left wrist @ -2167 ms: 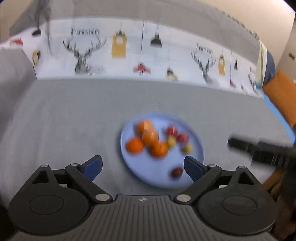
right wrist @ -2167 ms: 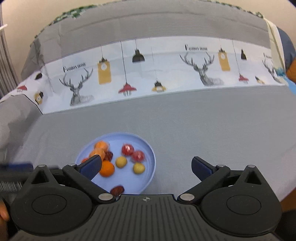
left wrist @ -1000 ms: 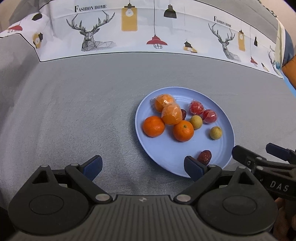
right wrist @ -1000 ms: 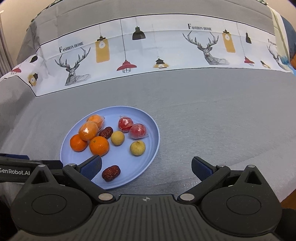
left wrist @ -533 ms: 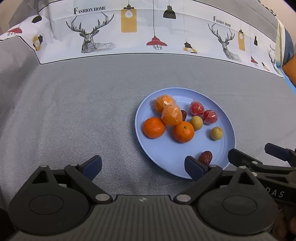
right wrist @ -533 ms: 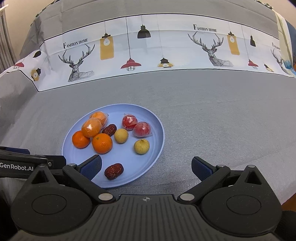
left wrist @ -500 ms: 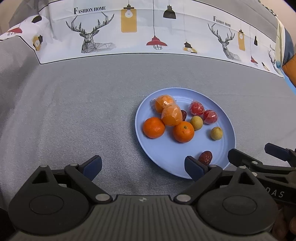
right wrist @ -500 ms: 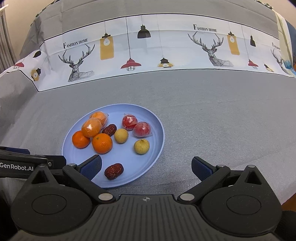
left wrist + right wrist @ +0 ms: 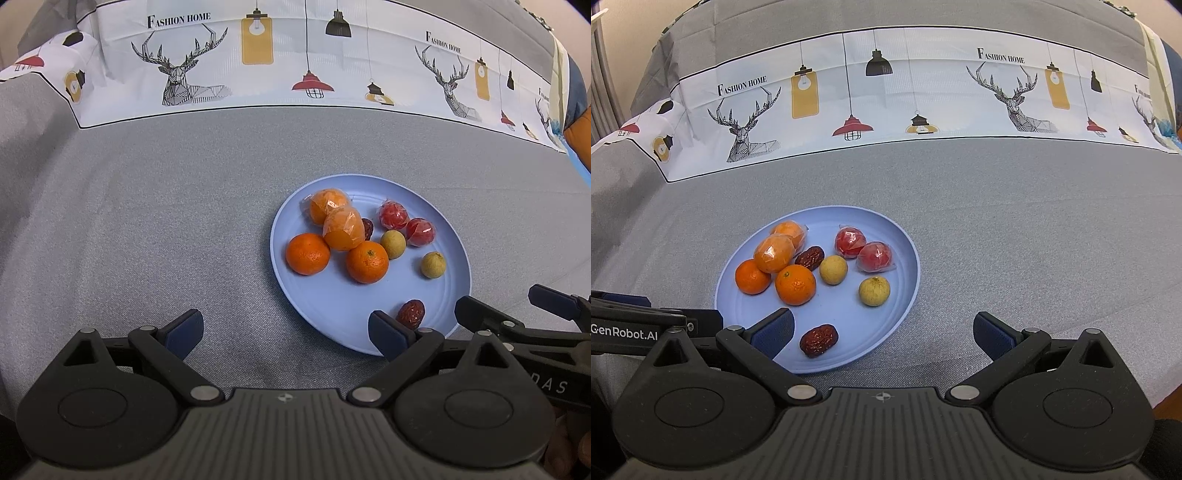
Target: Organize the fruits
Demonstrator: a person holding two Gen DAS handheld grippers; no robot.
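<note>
Left wrist view, change: a second ago we saw the blue plate [image 9: 458, 254] slightly smaller; two seconds ago it was blurred and farther off. We have closed in and steadied.
Left wrist view, tool: our left gripper [image 9: 286, 330] stands wide and empty, its right finger over the plate's near rim, beside a dark red date [image 9: 410, 314].
Left wrist view, fruit: two bare mandarins [image 9: 308, 254], two wrapped orange fruits [image 9: 343, 228], two wrapped red fruits [image 9: 393, 216], two yellowish round fruits [image 9: 392, 243] and a second date, half hidden behind the wrapped orange, all lie on the plate.
Left wrist view, neighbour: the right gripper [image 9: 517, 312] enters from the right edge.

Right wrist view, change: the plate has shifted little in half a second; the approach seems to have settled.
Right wrist view, tool: here the right gripper [image 9: 884, 330] is spread wide, holding nothing, its left finger above the plate near the loose date [image 9: 819, 339].
Right wrist view, meaning: we judge this fits either fruit awaiting sorting or fruit already gathered; the plate alone cannot settle which.

Surface: grey tablecloth [image 9: 1015, 229], with a white printed band [image 9: 923, 99] of deer and lamps behind.
Room: a pale wall and perhaps a curtain at far left; too marginal to be sure.
</note>
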